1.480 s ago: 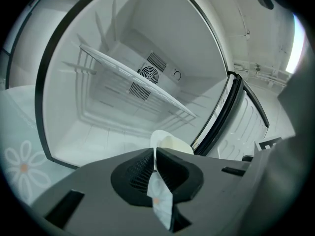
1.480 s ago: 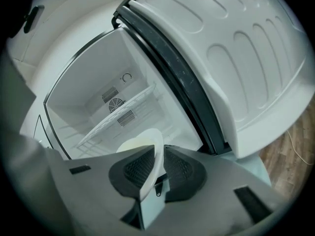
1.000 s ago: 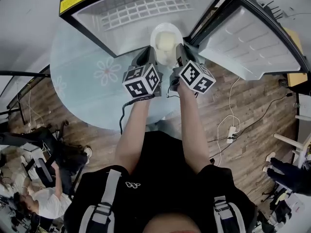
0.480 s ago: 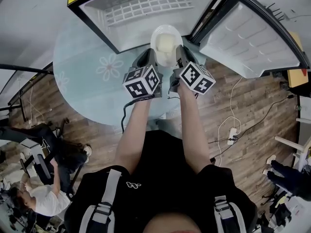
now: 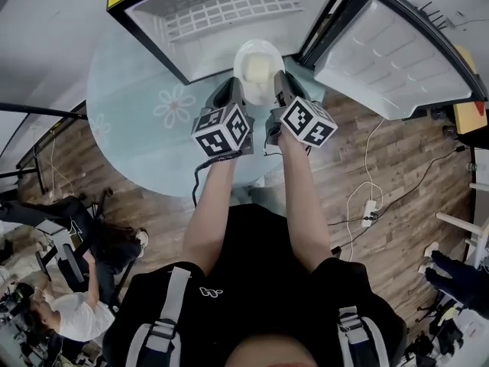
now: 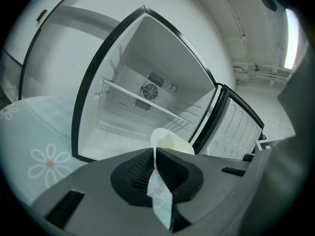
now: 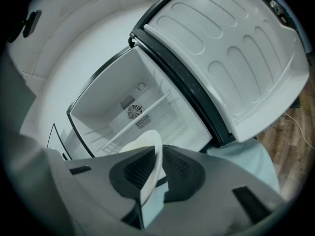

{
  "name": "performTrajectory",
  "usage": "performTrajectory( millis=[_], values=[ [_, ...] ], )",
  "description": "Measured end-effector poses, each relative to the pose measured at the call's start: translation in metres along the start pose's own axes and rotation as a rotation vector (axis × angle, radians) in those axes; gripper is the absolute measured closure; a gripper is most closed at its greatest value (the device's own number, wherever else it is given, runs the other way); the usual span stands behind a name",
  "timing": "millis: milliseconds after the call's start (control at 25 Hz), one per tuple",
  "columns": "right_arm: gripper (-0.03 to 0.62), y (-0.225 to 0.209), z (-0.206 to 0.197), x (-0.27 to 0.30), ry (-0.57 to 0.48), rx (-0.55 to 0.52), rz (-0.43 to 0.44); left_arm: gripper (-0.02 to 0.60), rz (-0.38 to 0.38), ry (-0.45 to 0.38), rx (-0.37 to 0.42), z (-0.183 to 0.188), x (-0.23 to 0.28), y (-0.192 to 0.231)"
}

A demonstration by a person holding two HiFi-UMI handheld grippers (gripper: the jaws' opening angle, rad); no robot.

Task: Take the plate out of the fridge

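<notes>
plate (image 5: 258,58) (round, glossy white) pinched between left gripper (image 5: 237,84) and right gripper (image 5: 280,79).

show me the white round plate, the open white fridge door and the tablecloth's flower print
white round plate (image 5: 258,66), head view, centre
open white fridge door (image 5: 397,52), head view, inner panel
flower print (image 5: 174,105), head view, middle

Plate (image 5: 258,66) cream-white. Fridge (image 5: 157,27) black frame, white inside. Table (image 5: 126,121) pale teal, white daisy print. Floor (image 5: 397,170) brown wood-grain.
</notes>
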State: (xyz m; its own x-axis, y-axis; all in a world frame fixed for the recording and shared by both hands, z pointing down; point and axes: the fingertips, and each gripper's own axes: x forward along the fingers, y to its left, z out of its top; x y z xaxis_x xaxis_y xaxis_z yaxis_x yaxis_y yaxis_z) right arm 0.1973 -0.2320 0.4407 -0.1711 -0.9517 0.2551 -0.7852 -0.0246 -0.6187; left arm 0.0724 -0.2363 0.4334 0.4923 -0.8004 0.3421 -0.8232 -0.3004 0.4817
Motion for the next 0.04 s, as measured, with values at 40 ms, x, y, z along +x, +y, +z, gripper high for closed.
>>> performTrajectory(
  millis=[40],
  values=[
    [0.548, 0.0014, -0.0003, 0.0003, 0.001, 0.001, 0.004, 0.577, 0.003, -0.003, 0.005, 0.0011, -0.0011, 0.0002]
  ],
)
